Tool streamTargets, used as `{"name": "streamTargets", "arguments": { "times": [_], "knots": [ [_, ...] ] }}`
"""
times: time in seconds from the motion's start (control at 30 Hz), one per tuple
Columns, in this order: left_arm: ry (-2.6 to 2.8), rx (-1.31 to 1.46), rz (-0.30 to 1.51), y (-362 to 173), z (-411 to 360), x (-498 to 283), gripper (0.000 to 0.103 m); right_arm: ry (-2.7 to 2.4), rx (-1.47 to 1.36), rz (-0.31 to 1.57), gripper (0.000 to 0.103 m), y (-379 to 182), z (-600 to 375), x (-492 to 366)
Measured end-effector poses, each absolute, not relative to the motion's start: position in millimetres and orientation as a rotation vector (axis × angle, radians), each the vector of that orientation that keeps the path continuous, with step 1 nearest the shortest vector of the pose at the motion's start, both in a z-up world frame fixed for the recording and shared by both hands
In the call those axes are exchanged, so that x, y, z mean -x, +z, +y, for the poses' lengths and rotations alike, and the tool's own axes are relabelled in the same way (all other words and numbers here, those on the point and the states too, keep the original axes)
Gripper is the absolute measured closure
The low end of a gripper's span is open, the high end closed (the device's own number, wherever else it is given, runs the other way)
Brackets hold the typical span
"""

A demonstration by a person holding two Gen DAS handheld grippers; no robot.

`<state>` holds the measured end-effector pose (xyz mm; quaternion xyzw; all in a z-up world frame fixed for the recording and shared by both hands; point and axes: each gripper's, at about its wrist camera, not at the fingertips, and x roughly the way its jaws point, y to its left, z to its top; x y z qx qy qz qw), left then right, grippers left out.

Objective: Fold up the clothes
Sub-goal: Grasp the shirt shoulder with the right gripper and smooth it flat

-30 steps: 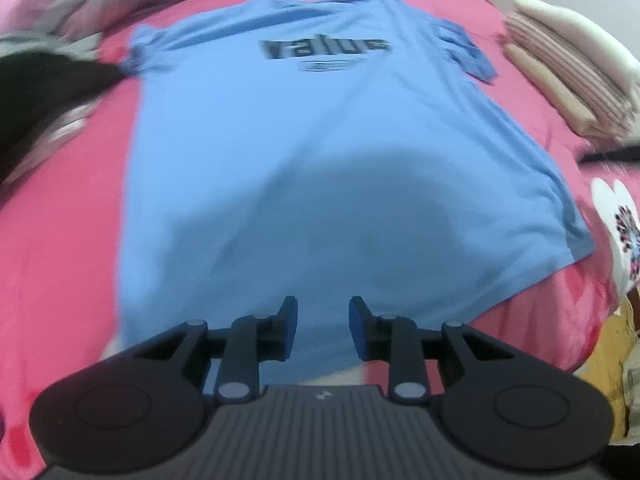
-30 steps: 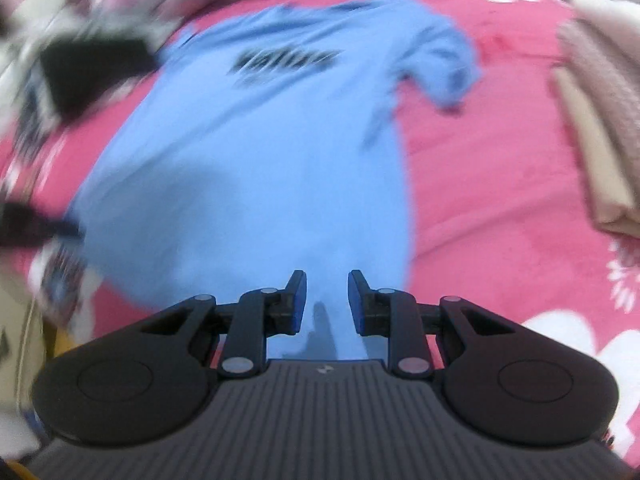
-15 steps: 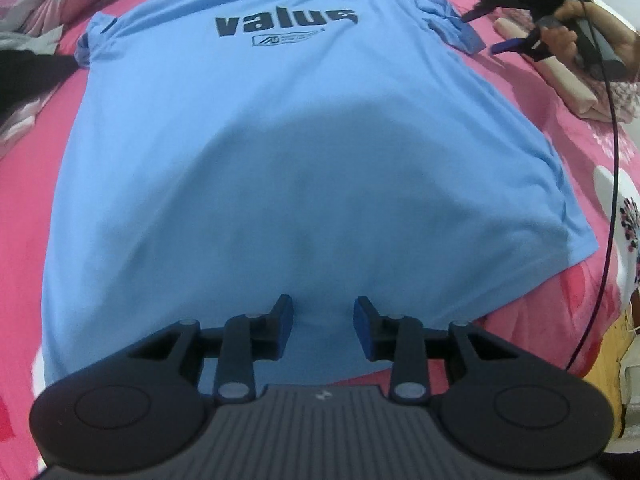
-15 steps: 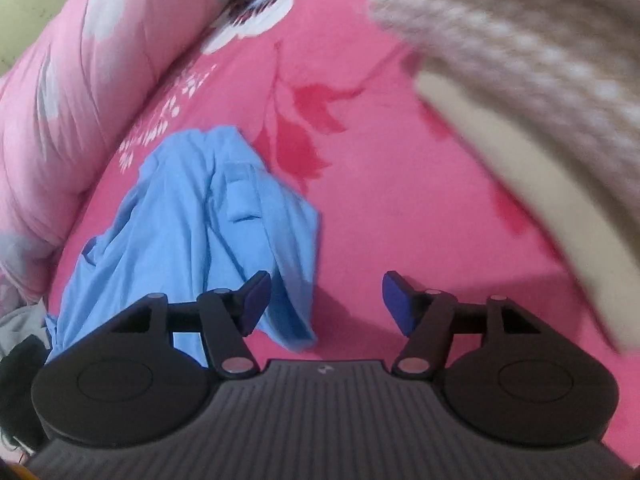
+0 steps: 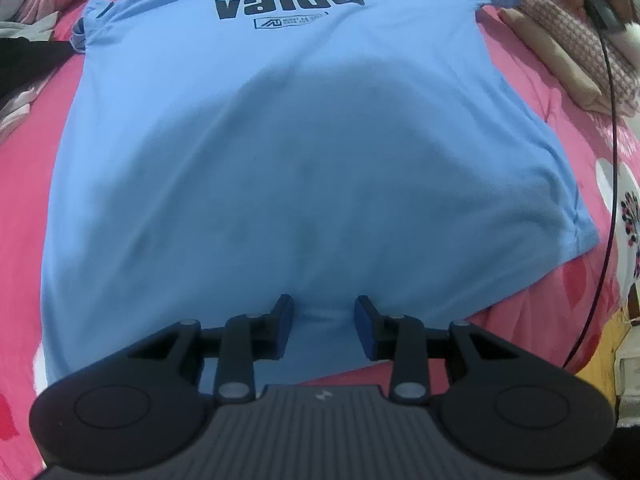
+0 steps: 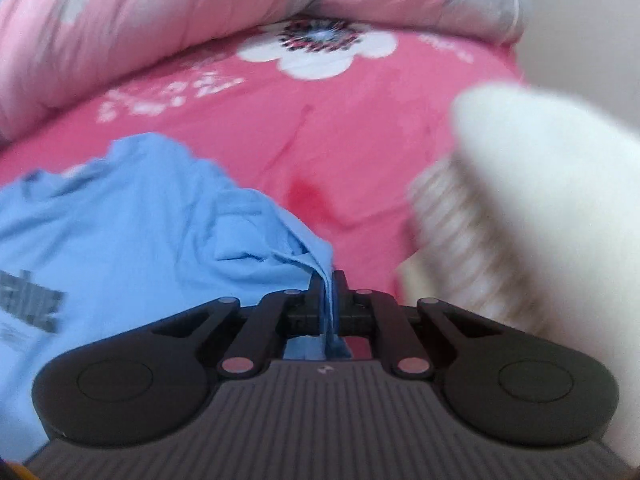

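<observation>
Currently my left gripper (image 5: 323,322) sits over the hem of the blue T-shirt (image 5: 304,152), jaws partly apart, fabric between them but not pinched. The shirt lies flat on the pink bedspread (image 5: 24,208), its long axis running away from me toward the collar. At the far right, my right gripper (image 6: 329,300) has just closed on the sleeve (image 6: 280,240).
</observation>
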<state>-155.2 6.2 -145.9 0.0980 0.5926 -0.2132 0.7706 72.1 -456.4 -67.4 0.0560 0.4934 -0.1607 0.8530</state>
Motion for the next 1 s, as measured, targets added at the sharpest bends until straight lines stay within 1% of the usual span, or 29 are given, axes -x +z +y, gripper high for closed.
{"name": "streamTargets", "arguments": {
  "times": [0.17, 0.27, 0.33, 0.37, 0.43, 0.47, 0.53, 0.6, 0.63, 0.7, 0.73, 0.9, 1.0],
  "knots": [
    [-0.472, -0.23, 1.295, -147.3, 7.7, 152.9, 0.067, -0.356, 0.112, 1.109, 0.1, -88.1, -449.9, -98.3],
    [-0.475, -0.232, 1.299, -147.2, 8.0, 151.7, 0.067, -0.377, 0.258, 1.19, 0.093, -114.4, -446.3, -104.9],
    [-0.477, -0.231, 1.299, -147.4, 8.6, 151.0, 0.067, -0.378, 0.338, 1.192, 0.091, -117.7, -443.6, -99.6],
    [-0.478, -0.228, 1.299, -147.8, 8.9, 150.4, 0.068, -0.382, 0.356, 1.171, 0.088, -114.5, -440.8, -97.0],
    [-0.483, -0.23, 1.298, -147.5, 6.7, 151.1, 0.068, -0.394, 0.365, 1.107, 0.066, -100.8, -435.0, -87.3],
    [-0.486, -0.231, 1.297, -147.3, 5.5, 151.5, 0.067, -0.386, 0.346, 1.063, 0.064, -90.0, -431.8, -79.1],
    [-0.488, -0.226, 1.299, -147.0, 7.6, 151.2, 0.067, -0.363, 0.306, 0.973, 0.048, -64.2, -421.8, -55.0],
    [-0.49, -0.223, 1.302, -146.7, 9.4, 151.2, 0.067, -0.329, 0.248, 0.905, 0.045, -39.5, -411.5, -27.8],
    [-0.492, -0.226, 1.303, -146.4, 9.9, 151.4, 0.067, -0.298, 0.188, 0.912, 0.044, -32.4, -408.2, -14.4],
    [-0.496, -0.234, 1.305, -145.8, 11.2, 151.9, 0.067, -0.231, 0.052, 0.937, 0.044, -20.6, -401.9, 13.7],
    [-0.498, -0.238, 1.307, -145.5, 11.9, 152.2, 0.067, -0.193, -0.048, 0.98, 0.044, -21.2, -399.6, 30.2],
    [-0.501, -0.255, 1.302, -135.3, 10.1, 152.4, 0.067, -0.081, -0.484, 1.177, 0.046, -58.5, -393.0, 108.4],
    [-0.535, -0.204, 1.278, -118.1, 7.5, 151.7, 0.067, -0.059, -0.624, 1.238, 0.046, -79.3, -383.0, 158.0]
  ]
}}
